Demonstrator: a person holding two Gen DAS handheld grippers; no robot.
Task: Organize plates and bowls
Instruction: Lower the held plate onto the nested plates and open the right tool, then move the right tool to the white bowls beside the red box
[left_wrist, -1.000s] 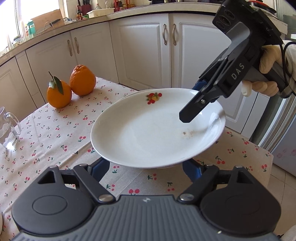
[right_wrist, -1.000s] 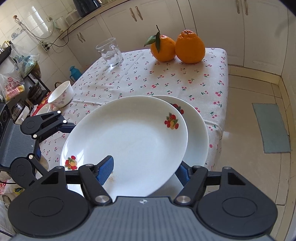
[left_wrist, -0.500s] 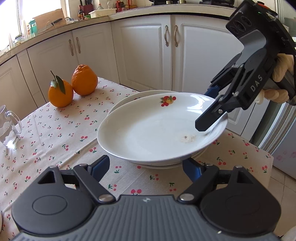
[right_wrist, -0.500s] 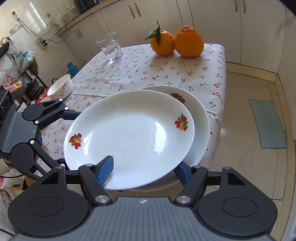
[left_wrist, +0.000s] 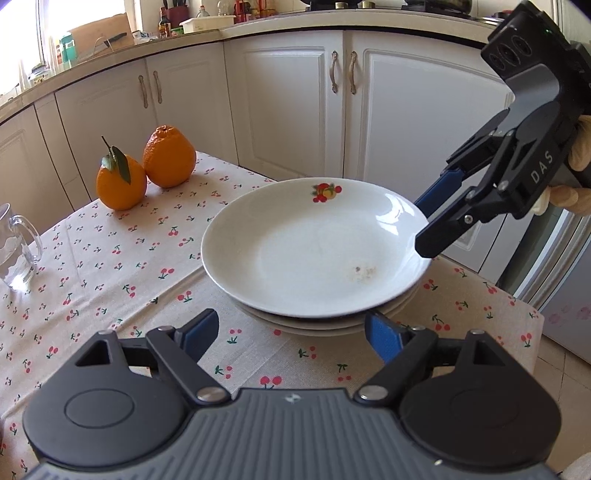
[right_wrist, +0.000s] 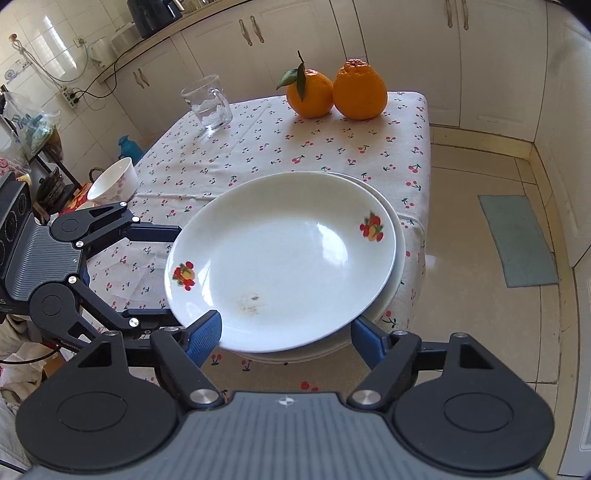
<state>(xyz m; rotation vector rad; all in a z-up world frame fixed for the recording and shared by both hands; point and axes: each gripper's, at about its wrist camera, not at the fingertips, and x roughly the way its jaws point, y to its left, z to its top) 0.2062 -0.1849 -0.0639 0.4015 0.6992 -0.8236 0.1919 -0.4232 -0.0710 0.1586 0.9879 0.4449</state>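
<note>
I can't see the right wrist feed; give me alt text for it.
A white plate lies on another plate near the table corner, between the open right gripper fingers. The left gripper is beside it; two oranges and a glass mug stand behind.

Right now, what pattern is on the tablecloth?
Small red cherries with green stems on the cream tablecloth; clearest in the right wrist view.

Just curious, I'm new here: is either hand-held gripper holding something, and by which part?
Nothing is gripped: left hand-held gripper and right hand-held gripper are open, flanking opposite rims of the top plate, which rests on lower plates.
</note>
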